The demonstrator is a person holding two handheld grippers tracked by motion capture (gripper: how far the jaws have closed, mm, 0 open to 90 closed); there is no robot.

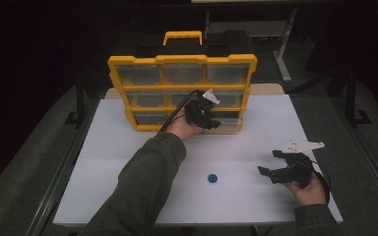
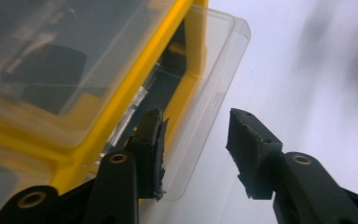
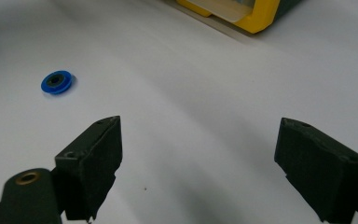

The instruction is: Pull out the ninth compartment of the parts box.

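Observation:
A yellow organizer (image 1: 182,91) with clear drawers stands upright at the back of the white table (image 1: 128,147). My left gripper (image 1: 204,117) is at its bottom right drawer. In the left gripper view that clear drawer (image 2: 214,88) sticks out of the yellow frame (image 2: 121,98), and its front lip lies between the open jaws of the left gripper (image 2: 196,144), close to the left fingertip (image 2: 151,137). A small blue ring (image 1: 212,178) lies flat near the table's front. My right gripper (image 1: 271,166) hovers open to the right of it, with nothing held. The right gripper (image 3: 198,154) sees the blue ring (image 3: 57,82) ahead to the left.
The organizer has a yellow carry handle (image 1: 182,36) on top. A corner of the organizer (image 3: 256,16) shows at the top of the right gripper view. A table leg (image 1: 283,54) and dark floor lie behind the table.

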